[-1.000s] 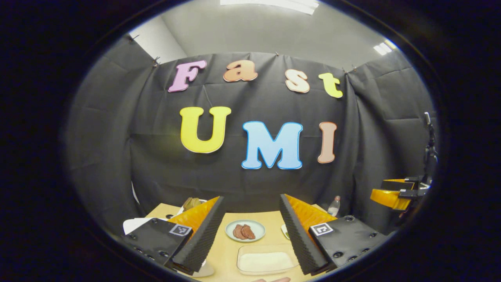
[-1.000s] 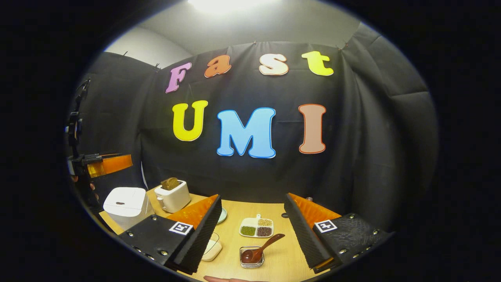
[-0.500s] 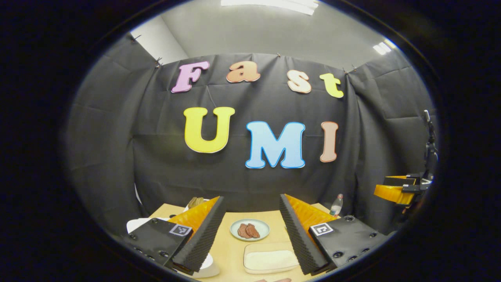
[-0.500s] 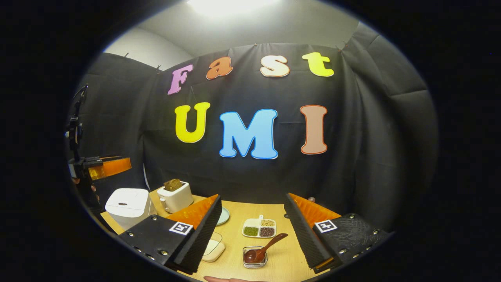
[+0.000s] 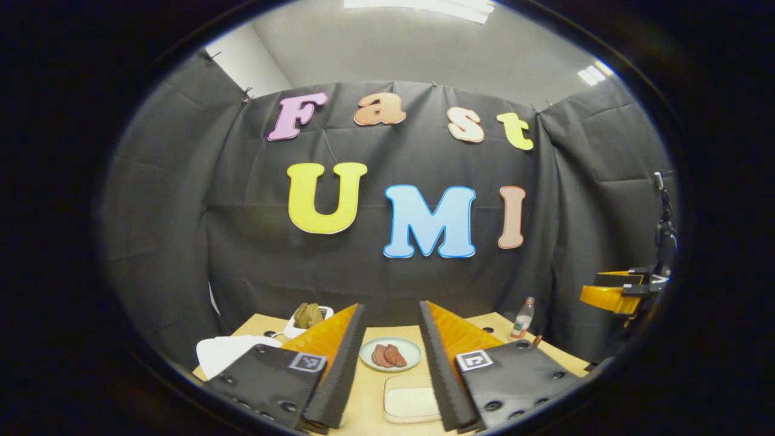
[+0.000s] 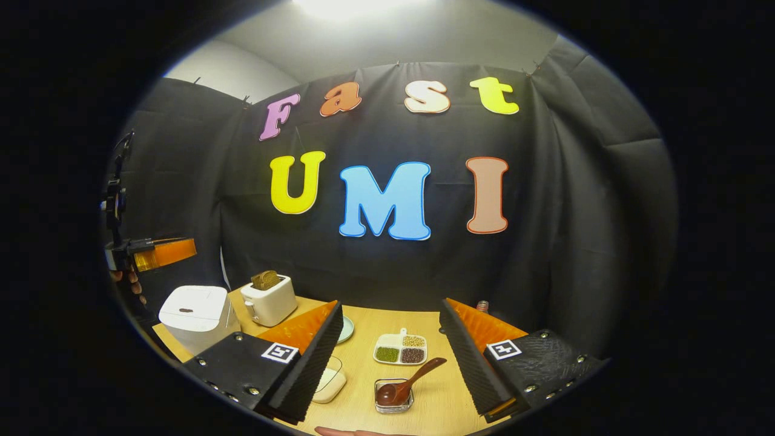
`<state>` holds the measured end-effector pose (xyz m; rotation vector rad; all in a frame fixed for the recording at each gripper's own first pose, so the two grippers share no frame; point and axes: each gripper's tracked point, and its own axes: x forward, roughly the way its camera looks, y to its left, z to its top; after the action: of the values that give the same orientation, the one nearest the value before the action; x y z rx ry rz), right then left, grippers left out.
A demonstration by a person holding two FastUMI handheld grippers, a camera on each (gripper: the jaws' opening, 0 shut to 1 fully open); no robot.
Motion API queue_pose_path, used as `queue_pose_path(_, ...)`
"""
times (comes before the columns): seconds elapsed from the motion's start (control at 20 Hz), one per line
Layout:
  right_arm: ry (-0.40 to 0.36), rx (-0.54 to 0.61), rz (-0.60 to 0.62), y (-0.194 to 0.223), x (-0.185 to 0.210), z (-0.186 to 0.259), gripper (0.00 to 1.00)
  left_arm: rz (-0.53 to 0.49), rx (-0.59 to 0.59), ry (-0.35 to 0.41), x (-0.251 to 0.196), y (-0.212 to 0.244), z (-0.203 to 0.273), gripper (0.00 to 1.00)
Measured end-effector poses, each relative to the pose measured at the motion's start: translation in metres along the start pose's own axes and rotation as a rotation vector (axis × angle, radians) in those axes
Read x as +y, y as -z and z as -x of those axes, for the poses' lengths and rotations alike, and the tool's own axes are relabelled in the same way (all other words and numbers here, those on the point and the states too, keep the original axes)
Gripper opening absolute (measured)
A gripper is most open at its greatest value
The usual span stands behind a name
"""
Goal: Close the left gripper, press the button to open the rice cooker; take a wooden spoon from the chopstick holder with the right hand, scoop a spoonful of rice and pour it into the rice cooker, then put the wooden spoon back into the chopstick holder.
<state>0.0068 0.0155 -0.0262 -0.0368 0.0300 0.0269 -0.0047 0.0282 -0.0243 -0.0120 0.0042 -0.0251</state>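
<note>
1. Your left gripper [image 5: 390, 369] has narrowed its jaws: the gap between the fingers is clearly smaller than a second ago, though they are not yet together.
2. The left gripper view now takes in more of the table [image 5: 369, 399]; the plate of meat [image 5: 390, 354] and the rice container [image 5: 412, 402] sit framed in the tighter gap.
3. In the right gripper view, the rice cooker [image 6: 195, 309] and toaster [image 6: 268, 300] sit slightly higher.

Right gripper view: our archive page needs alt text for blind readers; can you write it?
The right claw hangs open above a wooden table, where a wooden spoon rests in a small clear holder. A closed white rice cooker and a toaster stand left.
</note>
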Motion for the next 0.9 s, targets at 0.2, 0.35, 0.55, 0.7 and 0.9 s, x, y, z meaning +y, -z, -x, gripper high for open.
queue_pose_path(0.2, -0.001, 0.004, 0.003, 0.003, 0.001, -0.001, 0.98, 0.002, -0.009, -0.012, 0.011, 0.002, 0.003, 0.05)
queue_pose_path(0.35, -0.001, 0.009, -0.003, 0.007, -0.002, -0.002, 0.98, 0.021, -0.003, 0.02, 0.012, 0.008, 0.01, 0.07)
queue_pose_path(0.55, -0.001, 0.014, -0.015, 0.014, -0.004, -0.004, 0.98, -0.011, 0.001, -0.053, 0.052, 0.031, 0.018, 0.07)
queue_pose_path(0.7, 0.002, 0.012, -0.03, 0.02, -0.008, -0.005, 0.98, 0.007, 0.018, -0.099, 0.084, 0.058, 0.027, 0.07)
queue_pose_path(0.9, 0.036, -0.017, -0.057, 0.028, -0.017, -0.005, 0.98, 0.019, 0.06, -0.149, 0.131, 0.105, 0.031, 0.07)
